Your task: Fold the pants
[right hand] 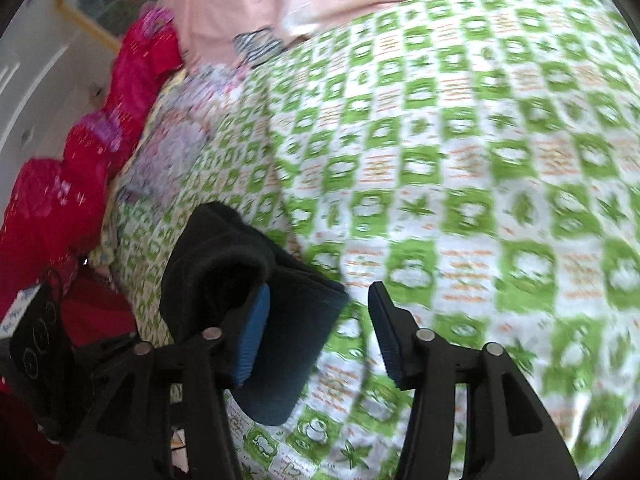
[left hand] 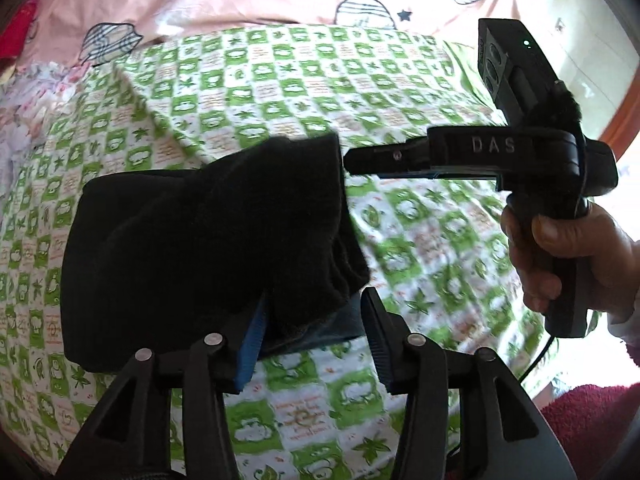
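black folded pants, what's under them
The black folded pants lie on the green and white checked bedsheet, which shows all round them. Whatever lies directly beneath is covered by the cloth.

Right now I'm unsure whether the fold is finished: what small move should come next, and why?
Probably draw the left tool back and clear. The black pants already lie as a compact folded bundle on the green checked sheet, both tools are open, and the right tool grips nothing.
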The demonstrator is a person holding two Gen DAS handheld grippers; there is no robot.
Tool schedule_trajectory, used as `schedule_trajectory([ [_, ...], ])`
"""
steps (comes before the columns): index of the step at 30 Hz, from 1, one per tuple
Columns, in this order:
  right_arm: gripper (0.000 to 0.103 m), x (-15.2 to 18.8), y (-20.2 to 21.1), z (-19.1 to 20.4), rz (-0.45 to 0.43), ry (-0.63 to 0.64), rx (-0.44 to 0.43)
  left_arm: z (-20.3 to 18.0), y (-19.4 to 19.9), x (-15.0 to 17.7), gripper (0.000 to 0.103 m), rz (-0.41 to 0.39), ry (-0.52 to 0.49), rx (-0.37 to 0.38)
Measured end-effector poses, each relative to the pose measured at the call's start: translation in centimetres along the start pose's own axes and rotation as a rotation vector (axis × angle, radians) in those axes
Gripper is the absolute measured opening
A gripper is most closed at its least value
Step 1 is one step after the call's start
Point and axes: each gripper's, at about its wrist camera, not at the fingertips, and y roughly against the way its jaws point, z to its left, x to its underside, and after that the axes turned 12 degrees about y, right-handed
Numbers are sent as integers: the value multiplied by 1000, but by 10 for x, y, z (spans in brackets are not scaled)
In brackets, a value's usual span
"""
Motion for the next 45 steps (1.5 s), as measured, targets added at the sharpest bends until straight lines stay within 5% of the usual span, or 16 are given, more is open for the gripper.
schedule_trajectory([
  [16, 84, -8, 4, 23, -14, -19, 14, 31, 37, -2, 64, -8, 147, -1],
  [35, 86, -9, -19, 63, -7, -123, 122, 154, 55, -58, 80, -28, 265, -87],
  [45, 86, 8, -41, 76, 15, -200, 192, 199, 24, -72, 80, 99, 310, 8],
])
